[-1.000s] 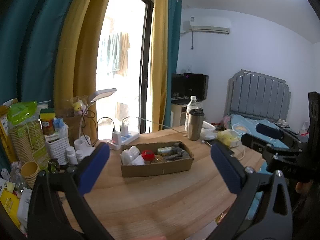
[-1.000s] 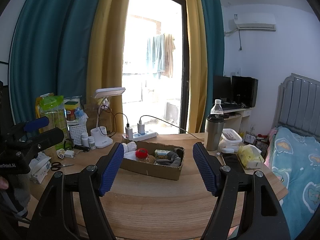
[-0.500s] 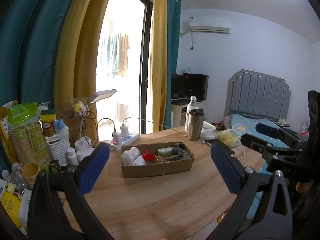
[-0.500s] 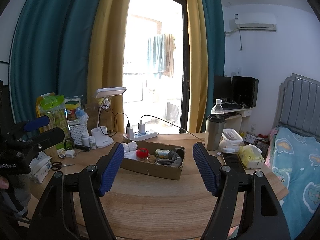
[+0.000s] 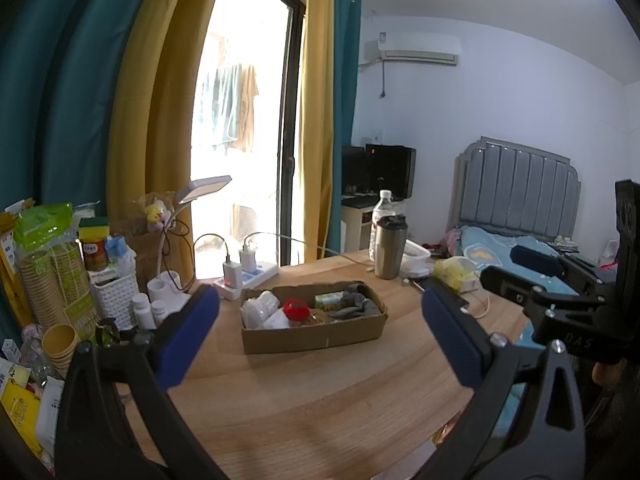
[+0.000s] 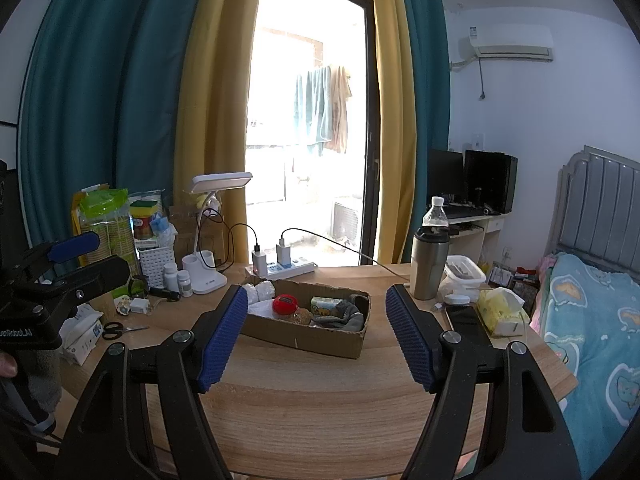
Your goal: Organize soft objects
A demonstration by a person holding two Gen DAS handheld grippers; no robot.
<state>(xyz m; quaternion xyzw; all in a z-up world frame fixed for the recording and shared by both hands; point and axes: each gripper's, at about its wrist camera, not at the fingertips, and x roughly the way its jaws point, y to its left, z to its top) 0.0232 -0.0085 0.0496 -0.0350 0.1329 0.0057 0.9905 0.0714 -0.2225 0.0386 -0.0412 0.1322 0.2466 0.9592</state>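
currently both tongs wide open and empty; cardboard box (image 6: 308, 330) of soft stuff sits at 12 o'clock from right gripper (image 6: 314, 338), long axis 9-to-3, left gripper (image 5: 320, 336) similarly far.

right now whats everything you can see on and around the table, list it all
cardboard box: 1, brown, table centre
grey sock: 1, grey, right end of box
red round item: 1, red, middle of box
white soft items: a few, white, left end of box
green packet: 1, green, in box beside sock
table: 1, light wood
desk lamp: 1, white, behind box to the left
power strip: 1, white, two chargers plugged in, behind box
tumbler: 1, steel, right of box
water bottle: 1, clear, behind tumbler
scissors: 1, black, left table edge
bed: 1, blue cover, far right
left tongs: open, empty
right tongs: open, empty
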